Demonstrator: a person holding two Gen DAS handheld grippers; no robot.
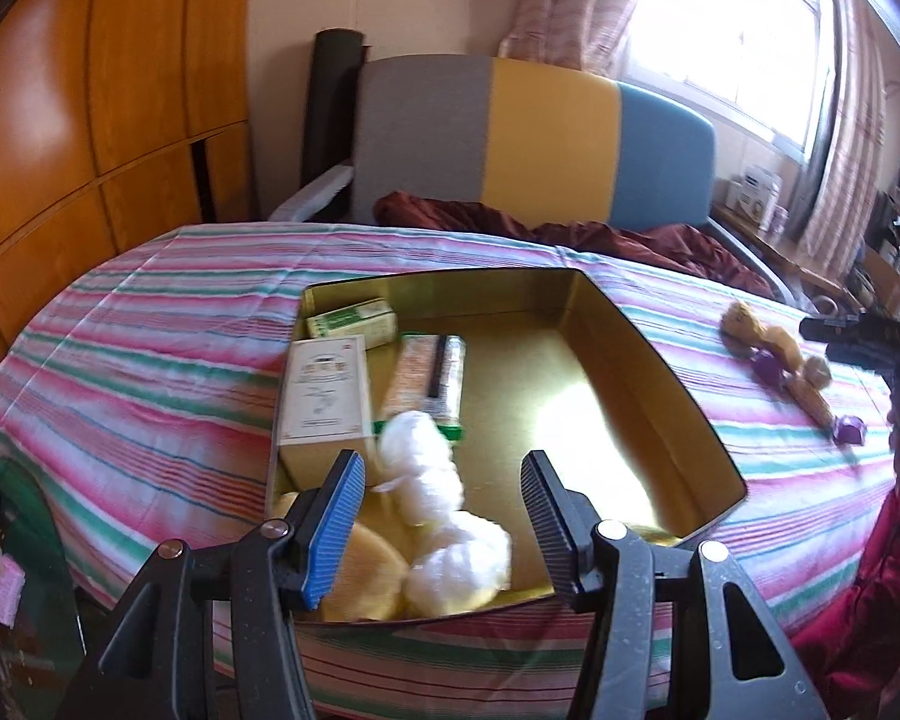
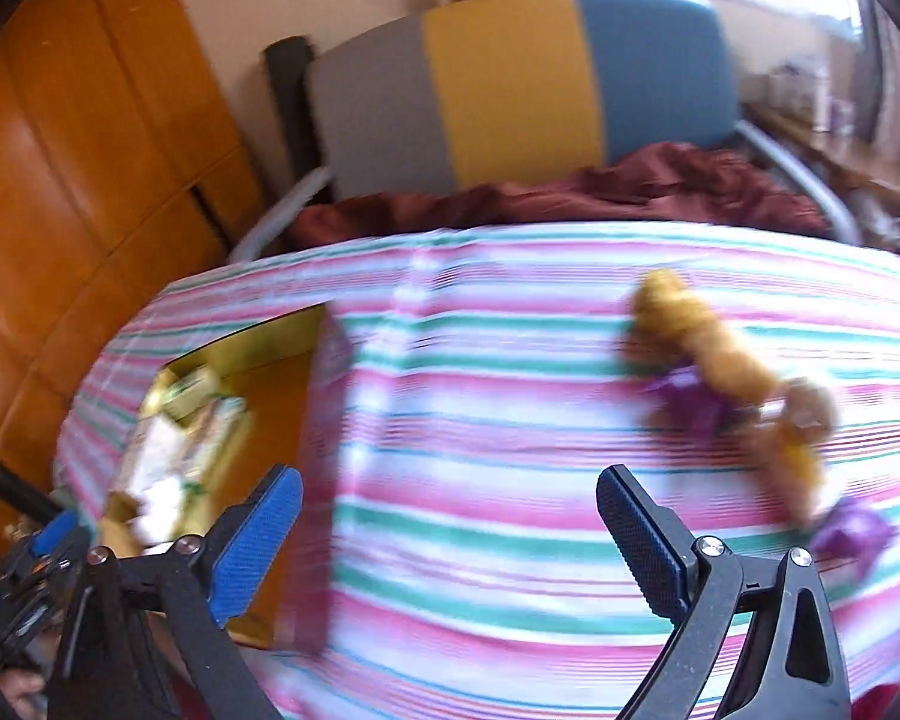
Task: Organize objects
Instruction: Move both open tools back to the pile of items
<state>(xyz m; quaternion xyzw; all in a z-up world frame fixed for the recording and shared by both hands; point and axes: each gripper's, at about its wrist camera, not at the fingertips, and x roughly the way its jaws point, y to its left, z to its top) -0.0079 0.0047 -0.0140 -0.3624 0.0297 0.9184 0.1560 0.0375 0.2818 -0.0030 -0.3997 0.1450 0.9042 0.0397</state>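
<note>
Left gripper (image 1: 444,516) nearest, jaws spread wide and holding nothing, hanging over the near end of the gold tin (image 1: 648,360). Between the fingers, inside the tin: a white fluffy plush (image 1: 444,516) lying lengthwise, with a pale yellow soft piece (image 1: 366,564) touching it at the near-left corner. Further in, along the tin's left wall, a cream box (image 1: 327,390) with a printed label, text too blurred to read; beside it a long orange-patterned packet (image 1: 429,378); behind them a green-and-cream box (image 1: 354,319), lettering unreadable. Tin sits on the pink, green and white striped cloth (image 1: 150,360). Right gripper (image 2: 450,540) also released, empty, above bare cloth right of the tin. Beyond it, on the cloth, tan plush toys (image 2: 714,348) with purple pieces (image 2: 687,402), motion-blurred. Farthest: grey-yellow-blue headboard (image 1: 546,138), maroon blanket (image 1: 600,234), wooden wardrobe (image 1: 90,90), curtained window (image 1: 732,24).
</note>
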